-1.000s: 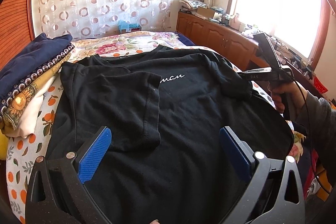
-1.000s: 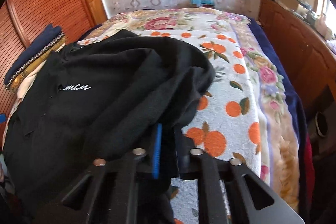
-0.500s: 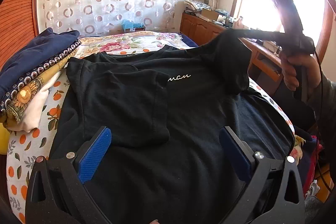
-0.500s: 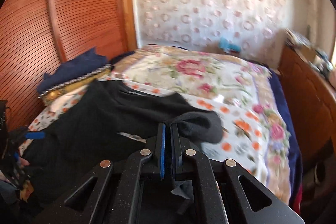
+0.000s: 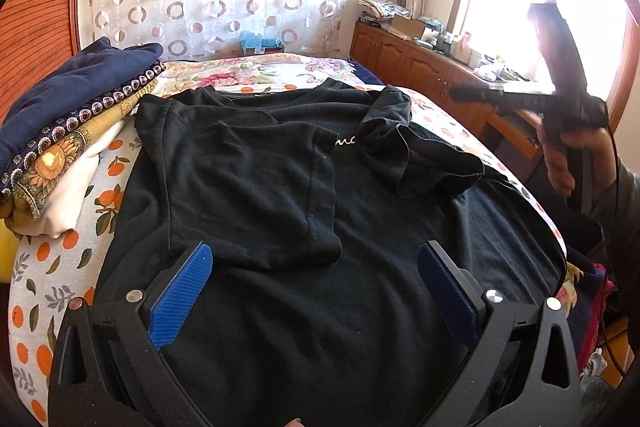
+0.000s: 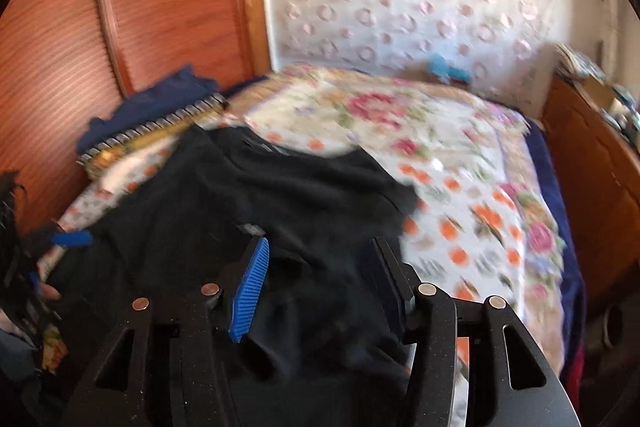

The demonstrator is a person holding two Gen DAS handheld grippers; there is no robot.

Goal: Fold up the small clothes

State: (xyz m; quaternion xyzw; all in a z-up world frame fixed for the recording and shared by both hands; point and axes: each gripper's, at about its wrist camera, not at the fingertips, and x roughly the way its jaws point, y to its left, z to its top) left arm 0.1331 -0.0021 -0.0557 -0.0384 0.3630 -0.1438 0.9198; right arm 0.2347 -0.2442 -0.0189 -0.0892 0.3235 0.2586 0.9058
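Note:
A black T-shirt [image 5: 280,307] lies spread on the bed, its left sleeve [image 5: 256,187] folded in over the chest. The right sleeve [image 5: 404,151] lies crumpled, turned inward over the white lettering. My left gripper [image 5: 315,250] hovers open low over the shirt's lower half, its blue pads [image 5: 180,295] wide apart with nothing gripped. My right gripper [image 6: 320,245] hangs above the shirt [image 6: 304,211] with its jaws opening; the cloth lies below them and the pads press on nothing. In the left wrist view the right gripper [image 5: 460,91] is raised at the bed's right side, held by a hand [image 5: 568,155].
A stack of folded clothes [image 5: 60,131] sits on the bed left of the shirt. The flowered bedspread [image 6: 460,187] shows beyond and right of it. A wooden cabinet [image 5: 420,67] with clutter runs under the window on the right; a wooden slatted door [image 6: 140,7] stands on the left.
The right gripper carried the right sleeve up and inward, then let it go; the sleeve now lies on the shirt's chest. Its jaws went from shut to apart. The left gripper stayed put.

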